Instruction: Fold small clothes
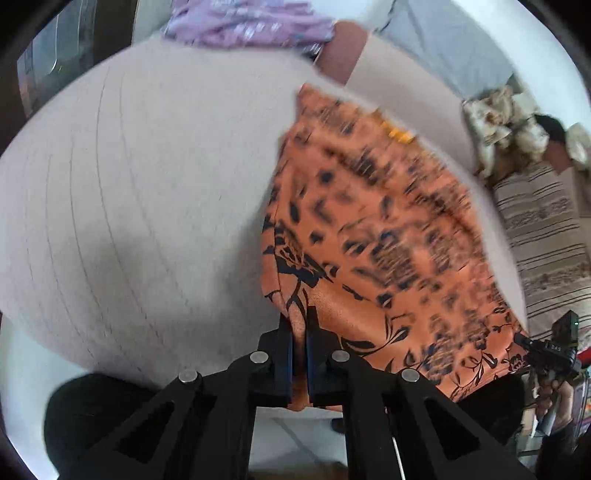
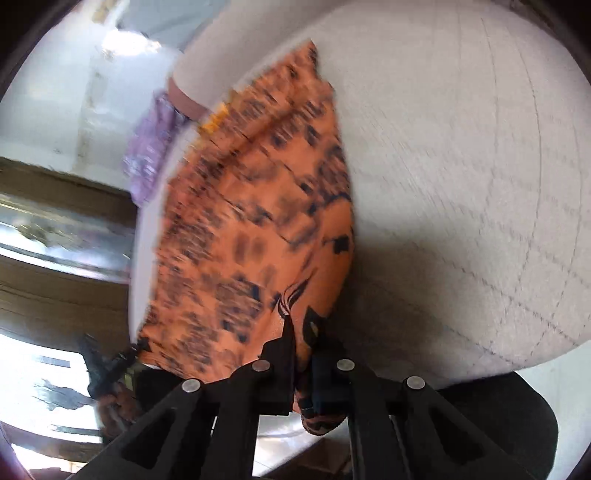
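An orange garment with black floral print (image 1: 373,236) lies stretched over the pale grey table (image 1: 147,184). My left gripper (image 1: 300,332) is shut on its near left corner, with cloth pinched between the jaws. In the right wrist view the same orange garment (image 2: 251,221) runs away from me over the table (image 2: 461,166). My right gripper (image 2: 303,347) is shut on its near right corner, and a fold of cloth hangs below the jaws. The other gripper shows small at the garment's far side in each view (image 1: 554,350) (image 2: 107,365). Both views are motion-blurred.
A crumpled lilac garment (image 1: 243,22) lies at the table's far edge, also seen in the right wrist view (image 2: 151,147). A striped rug (image 1: 546,236) and a pile of pale things (image 1: 513,129) are on the floor to the right. A dark round seat (image 1: 85,410) sits below the table edge.
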Demonstrator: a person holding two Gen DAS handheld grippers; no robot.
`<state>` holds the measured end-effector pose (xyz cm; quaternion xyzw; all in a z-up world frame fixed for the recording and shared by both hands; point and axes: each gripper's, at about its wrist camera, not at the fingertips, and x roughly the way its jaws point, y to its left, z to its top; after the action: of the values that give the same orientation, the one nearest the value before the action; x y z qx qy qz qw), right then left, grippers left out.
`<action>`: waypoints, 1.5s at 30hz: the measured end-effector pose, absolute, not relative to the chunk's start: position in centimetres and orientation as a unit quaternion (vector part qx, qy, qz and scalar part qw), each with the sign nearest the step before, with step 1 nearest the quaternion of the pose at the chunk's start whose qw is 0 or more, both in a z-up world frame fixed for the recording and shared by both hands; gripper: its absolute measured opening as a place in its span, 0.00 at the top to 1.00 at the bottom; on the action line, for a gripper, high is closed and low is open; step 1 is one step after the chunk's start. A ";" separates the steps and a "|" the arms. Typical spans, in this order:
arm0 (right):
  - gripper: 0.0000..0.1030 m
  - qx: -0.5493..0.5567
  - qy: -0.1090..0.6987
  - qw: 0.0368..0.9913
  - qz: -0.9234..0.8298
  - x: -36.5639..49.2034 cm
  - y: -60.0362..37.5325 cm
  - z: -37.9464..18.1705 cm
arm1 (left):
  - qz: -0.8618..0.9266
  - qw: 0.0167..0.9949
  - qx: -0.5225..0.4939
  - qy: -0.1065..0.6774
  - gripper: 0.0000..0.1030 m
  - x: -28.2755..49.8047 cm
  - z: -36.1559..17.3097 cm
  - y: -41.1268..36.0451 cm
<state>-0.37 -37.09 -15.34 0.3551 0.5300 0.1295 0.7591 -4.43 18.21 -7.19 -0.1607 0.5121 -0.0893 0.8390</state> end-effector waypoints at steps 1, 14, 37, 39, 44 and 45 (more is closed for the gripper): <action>0.94 0.359 0.523 0.761 0.135 -0.2 -37.2 -14.7 | -0.090 0.842 -0.159 0.508 0.95 -4.5 -6.8 18.3; 0.94 0.403 0.502 0.746 0.169 4.6 -38.0 -14.7 | -0.110 0.850 -0.161 0.490 0.95 3.3 -4.2 17.7; 0.30 0.430 0.419 0.794 0.093 14.6 -37.9 -17.2 | -0.025 0.865 -0.262 0.428 0.26 16.2 -7.9 19.2; 0.30 0.473 0.436 0.758 0.108 13.3 -36.2 -19.5 | -0.032 0.848 -0.286 0.446 0.26 14.2 -9.8 17.9; 0.30 0.496 0.419 0.756 0.085 14.6 -33.4 -21.0 | -0.002 0.845 -0.282 0.455 0.26 13.1 -12.4 13.6; 0.30 0.518 0.407 0.751 0.056 15.0 -33.6 -21.3 | 0.009 0.852 -0.274 0.447 0.22 13.4 -12.3 13.1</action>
<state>14.96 -33.65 -21.27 0.5176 0.4066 0.0564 0.7507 13.41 13.08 -12.33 -0.2737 0.4468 0.0094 0.8517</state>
